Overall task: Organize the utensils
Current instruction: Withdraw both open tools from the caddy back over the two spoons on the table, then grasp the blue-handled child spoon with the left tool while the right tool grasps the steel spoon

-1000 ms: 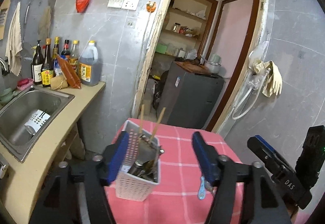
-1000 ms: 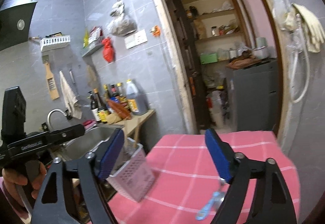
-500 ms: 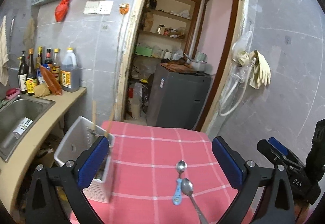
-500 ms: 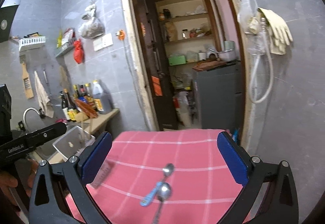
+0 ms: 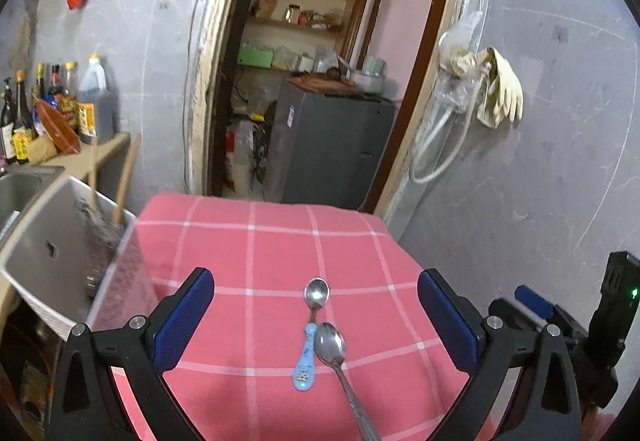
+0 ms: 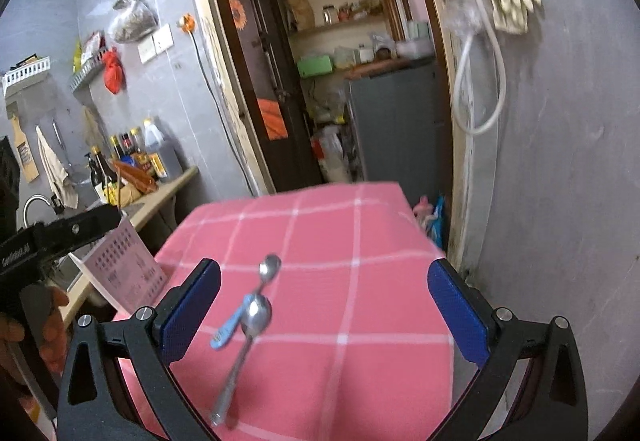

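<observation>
Two spoons lie on the pink checked tablecloth (image 5: 248, 253): a small spoon with a blue handle (image 5: 310, 333) (image 6: 248, 301) and a larger all-metal spoon (image 5: 340, 365) (image 6: 244, 345) beside it. A white perforated utensil basket (image 5: 60, 253) (image 6: 120, 269) stands at the table's left edge with chopsticks (image 5: 122, 181) sticking up from it. My left gripper (image 5: 316, 315) is wide open above the spoons, nothing between its pads. My right gripper (image 6: 324, 305) is likewise open over the same spoons. The right gripper (image 5: 560, 321) also shows at the left view's right edge.
A counter with a steel sink (image 5: 24, 181) and several sauce bottles (image 5: 60, 109) runs along the left. Behind the table an open doorway leads to a grey cabinet (image 5: 332, 149). A grey wall with a hose and gloves (image 5: 496, 93) stands to the right. A person's hand (image 6: 28, 333) holds the left gripper.
Both grippers opened wider and swung right and downward, from over the basket to over the two spoons. The basket now sits at the left of both views.
</observation>
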Tool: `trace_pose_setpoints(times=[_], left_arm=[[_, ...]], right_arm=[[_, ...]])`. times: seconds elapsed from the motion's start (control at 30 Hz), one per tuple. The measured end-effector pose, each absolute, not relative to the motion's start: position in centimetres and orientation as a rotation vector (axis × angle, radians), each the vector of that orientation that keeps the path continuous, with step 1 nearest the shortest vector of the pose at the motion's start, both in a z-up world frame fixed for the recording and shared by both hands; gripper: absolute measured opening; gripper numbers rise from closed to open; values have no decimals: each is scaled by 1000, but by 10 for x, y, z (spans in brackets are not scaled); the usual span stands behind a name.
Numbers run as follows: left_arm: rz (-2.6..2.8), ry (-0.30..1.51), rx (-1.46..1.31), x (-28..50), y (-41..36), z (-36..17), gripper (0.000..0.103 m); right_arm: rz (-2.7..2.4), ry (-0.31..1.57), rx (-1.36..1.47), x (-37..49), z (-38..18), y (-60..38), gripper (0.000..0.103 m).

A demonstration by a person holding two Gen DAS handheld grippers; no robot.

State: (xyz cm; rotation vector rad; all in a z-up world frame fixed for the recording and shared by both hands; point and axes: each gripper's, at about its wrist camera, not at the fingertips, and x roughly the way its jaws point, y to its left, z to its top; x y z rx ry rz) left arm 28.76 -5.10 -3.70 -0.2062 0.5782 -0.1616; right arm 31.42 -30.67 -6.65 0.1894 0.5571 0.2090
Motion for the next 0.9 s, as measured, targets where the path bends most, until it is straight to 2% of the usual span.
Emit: trace_pose_setpoints(times=[0.43, 0.9], left_arm=[[-129, 778, -286, 348, -45, -137, 102], [-174, 849, -261, 380, -32, -174, 100]], right_arm=[[259, 748, 173, 330, -156, -289, 102], [331, 820, 39, 345, -170, -230, 102]])
